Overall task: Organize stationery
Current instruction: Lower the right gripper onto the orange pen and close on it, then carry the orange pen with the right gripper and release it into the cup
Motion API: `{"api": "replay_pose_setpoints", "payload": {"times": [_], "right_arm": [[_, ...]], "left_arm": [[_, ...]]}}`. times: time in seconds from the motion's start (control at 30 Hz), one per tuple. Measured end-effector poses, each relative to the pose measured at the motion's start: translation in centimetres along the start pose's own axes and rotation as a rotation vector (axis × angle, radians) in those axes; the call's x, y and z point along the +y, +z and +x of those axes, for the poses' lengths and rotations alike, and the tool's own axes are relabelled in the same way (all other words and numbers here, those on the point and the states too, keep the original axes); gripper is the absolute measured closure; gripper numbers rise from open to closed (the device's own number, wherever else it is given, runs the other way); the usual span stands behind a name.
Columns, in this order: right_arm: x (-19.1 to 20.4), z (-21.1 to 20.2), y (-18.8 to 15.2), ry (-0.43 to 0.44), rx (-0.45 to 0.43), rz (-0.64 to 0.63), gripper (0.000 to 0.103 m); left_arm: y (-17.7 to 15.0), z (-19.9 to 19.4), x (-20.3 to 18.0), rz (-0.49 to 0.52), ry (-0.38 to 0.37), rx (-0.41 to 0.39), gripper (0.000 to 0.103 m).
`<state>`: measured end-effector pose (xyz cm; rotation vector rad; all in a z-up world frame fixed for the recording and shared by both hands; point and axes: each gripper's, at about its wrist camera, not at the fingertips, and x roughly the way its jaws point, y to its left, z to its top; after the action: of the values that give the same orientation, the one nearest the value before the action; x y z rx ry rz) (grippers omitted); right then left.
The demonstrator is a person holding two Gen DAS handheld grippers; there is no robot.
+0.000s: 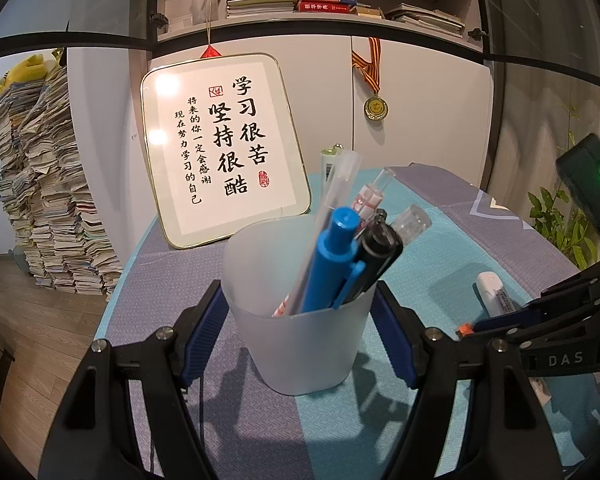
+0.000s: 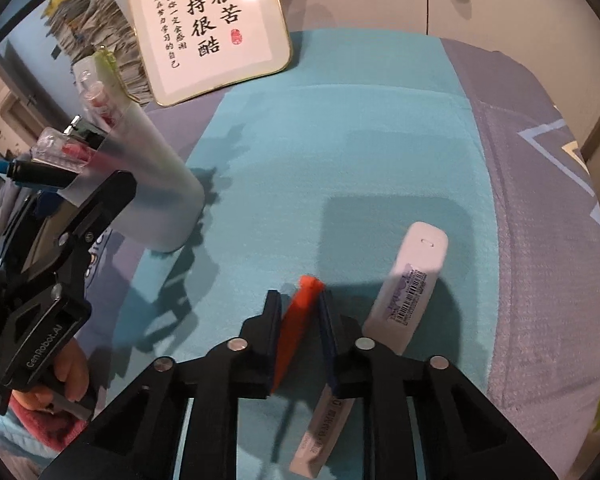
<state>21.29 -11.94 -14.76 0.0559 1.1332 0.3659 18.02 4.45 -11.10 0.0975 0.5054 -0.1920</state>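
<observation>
A frosted plastic cup (image 1: 300,332) stands on the teal cloth with several pens in it, among them a blue one (image 1: 332,256) and a black one (image 1: 376,252). My left gripper (image 1: 300,320) is shut on the cup, one blue pad on each side. The cup (image 2: 160,184) also appears at the left of the right wrist view. My right gripper (image 2: 300,312) points steeply down at the cloth. An orange pen (image 2: 300,320) lies slantwise between its pads and fills the gap. Its orange tip (image 1: 464,329) shows at the right gripper's fingertips in the left wrist view.
A white barcoded stick (image 2: 412,280) lies just right of the right gripper, and a pale stick (image 2: 324,432) lies under its right finger. A framed calligraphy board (image 1: 220,148) leans at the table's back. Paper stacks (image 1: 48,200) stand left, a plant (image 1: 560,220) right.
</observation>
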Motion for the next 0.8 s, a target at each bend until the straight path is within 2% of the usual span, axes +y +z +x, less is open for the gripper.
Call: {"api": "replay_pose_setpoints", "payload": {"times": [0.17,0.3,0.4,0.5,0.6,0.67,0.7,0.8], "right_arm": [[-0.2,-0.9,-0.1,0.007,-0.023,0.007,0.083],[-1.1,-0.5,0.2,0.030,-0.005,0.083,0.083],[-1.4,0.1,0.3,0.054,0.033,0.119,0.073],[-0.8,0.6,0.3,0.065,0.044,0.111,0.069],[0.2,0.7,0.3,0.033,0.036,0.053,0.069],[0.8,0.8,0.3,0.000,0.029,0.011,0.078],[1.0,0.9,0.3,-0.014,0.030,-0.004,0.089],[0.8,0.3,0.4,-0.004,0.006,0.006,0.089]], "left_arm": [[0.0,0.0,0.0,0.000,0.000,0.000,0.031],[0.0,0.0,0.0,0.001,0.000,0.000,0.031],[0.0,0.0,0.0,0.001,0.000,0.000,0.031],[0.0,0.0,0.0,0.001,0.000,0.000,0.031],[0.0,0.0,0.0,0.000,-0.001,0.001,0.031],[0.0,0.0,0.0,0.000,-0.001,0.000,0.031],[0.0,0.0,0.0,0.000,-0.001,0.000,0.031],[0.0,0.0,0.0,0.001,0.000,0.000,0.031]]}}
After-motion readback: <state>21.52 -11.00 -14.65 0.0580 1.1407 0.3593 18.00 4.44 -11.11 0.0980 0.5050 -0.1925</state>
